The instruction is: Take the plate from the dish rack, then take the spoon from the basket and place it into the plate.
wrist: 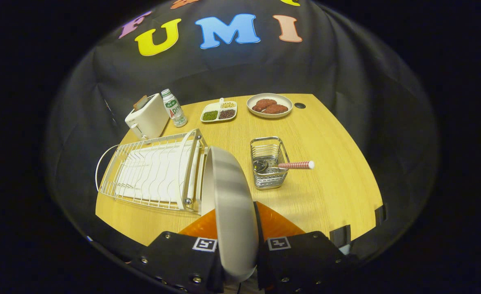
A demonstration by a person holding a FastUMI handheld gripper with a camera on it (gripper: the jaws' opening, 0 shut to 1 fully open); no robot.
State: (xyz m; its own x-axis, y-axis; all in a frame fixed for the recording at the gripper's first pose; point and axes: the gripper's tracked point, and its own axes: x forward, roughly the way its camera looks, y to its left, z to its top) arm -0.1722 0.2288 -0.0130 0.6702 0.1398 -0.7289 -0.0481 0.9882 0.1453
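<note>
The claw (237, 261) was clamped on the plate (230, 204). Its two black fingers (183, 257) pressed on the plate from both sides, and the plate stood on its edge between them, rising up and away from the claw. The plate was grey-white and seen almost edge-on, so I cannot tell if its lower rim touched the desk (330, 183). Behind the plate, just ahead of the fingers, a piece of orange surface (277, 226) lay on the desk.

To the left of the plate, just beside it, was the white wire rack (154, 171). Its slots held no dishes, and a white tray lay under the wires. The plate was out of the rack, though its rim looked very near to the end of the rack.

Ahead of the claw and a little to the right stood the small metal basket (268, 163). The spoon (283, 165) lay in it, with the bowl inside and the red-and-white handle sticking out over the right wall of the basket.

Far beyond the claw, near the far edge of the desk, there were a white toaster (148, 116), a bottle (174, 108) beside it, a tray of beans (219, 111) with several compartments, and a dish (269, 105) with brown patties on it. These were well apart from the claw.
</note>
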